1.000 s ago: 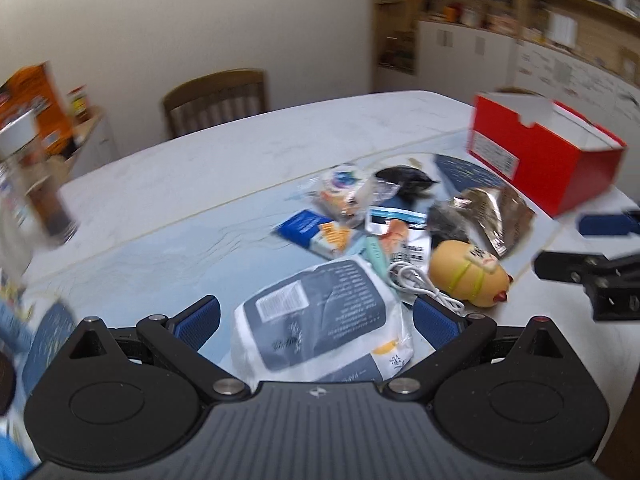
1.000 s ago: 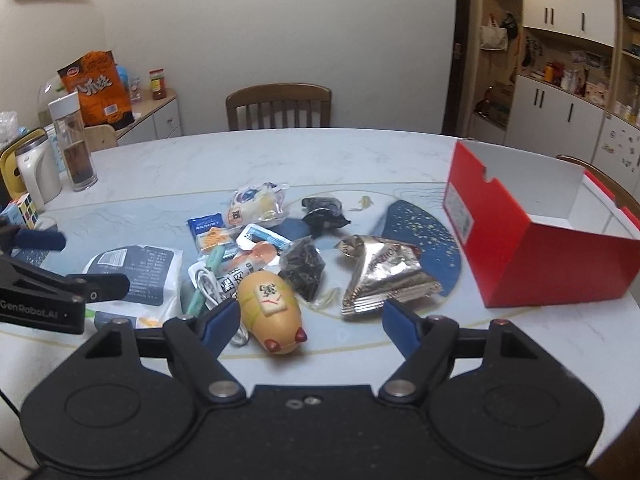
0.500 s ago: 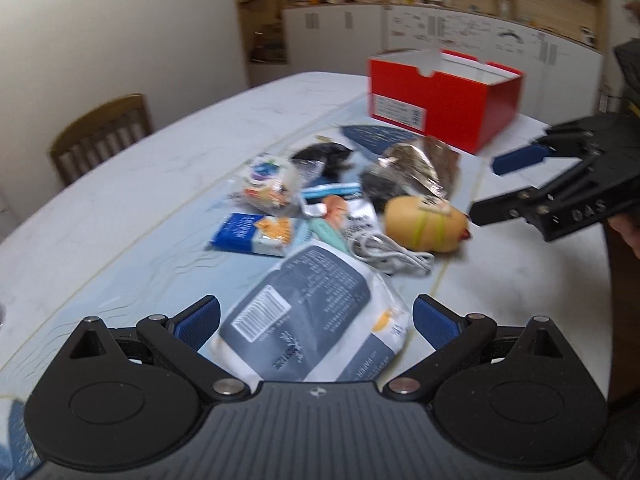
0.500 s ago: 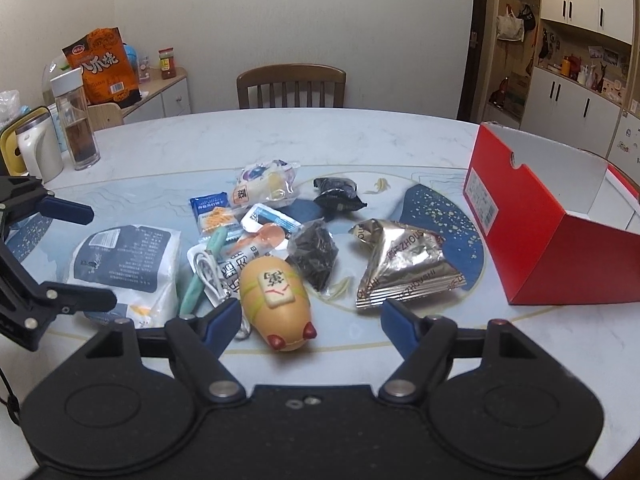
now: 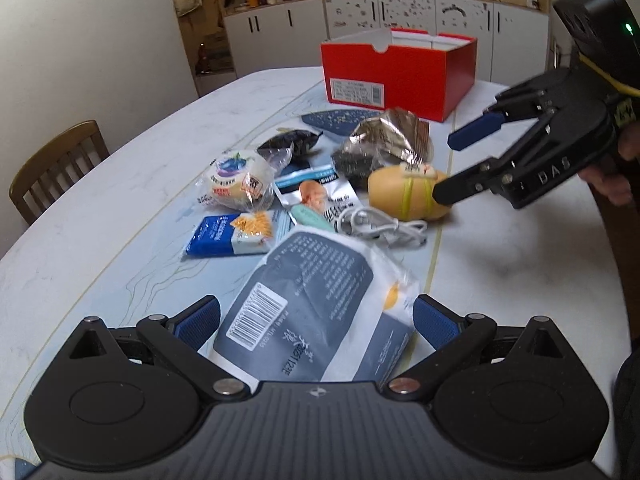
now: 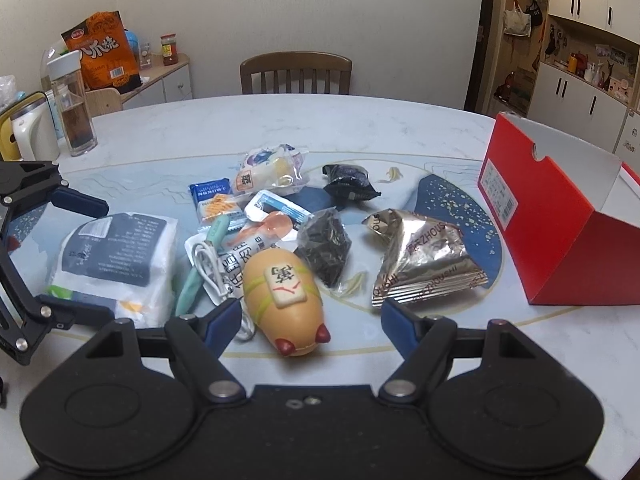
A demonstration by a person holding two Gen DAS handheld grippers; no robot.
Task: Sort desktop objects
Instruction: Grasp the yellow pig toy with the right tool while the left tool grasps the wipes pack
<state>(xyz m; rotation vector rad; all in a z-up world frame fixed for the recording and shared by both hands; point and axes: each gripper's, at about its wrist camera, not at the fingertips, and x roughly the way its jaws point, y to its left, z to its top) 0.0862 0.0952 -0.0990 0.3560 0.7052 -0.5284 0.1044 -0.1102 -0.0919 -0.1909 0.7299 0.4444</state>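
Hovering low over the marble table (image 6: 168, 136), both grippers stand with jaws apart and hold nothing. The left gripper (image 5: 316, 320) straddles the white-and-dark pouch (image 5: 320, 300) — pads not pressing it. The right gripper (image 6: 312, 320) frames the yellow toy (image 6: 286, 300), beside the white cable (image 6: 206, 264) and silver bag (image 6: 420, 260). The red box (image 6: 552, 236) stands further right.

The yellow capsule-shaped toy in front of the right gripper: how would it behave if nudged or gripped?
The yellow toy looks rounded and smooth, so it probably rolls sideways when nudged. Its glossy shell may slip between pads. It seems rigid, unlikely to deform.
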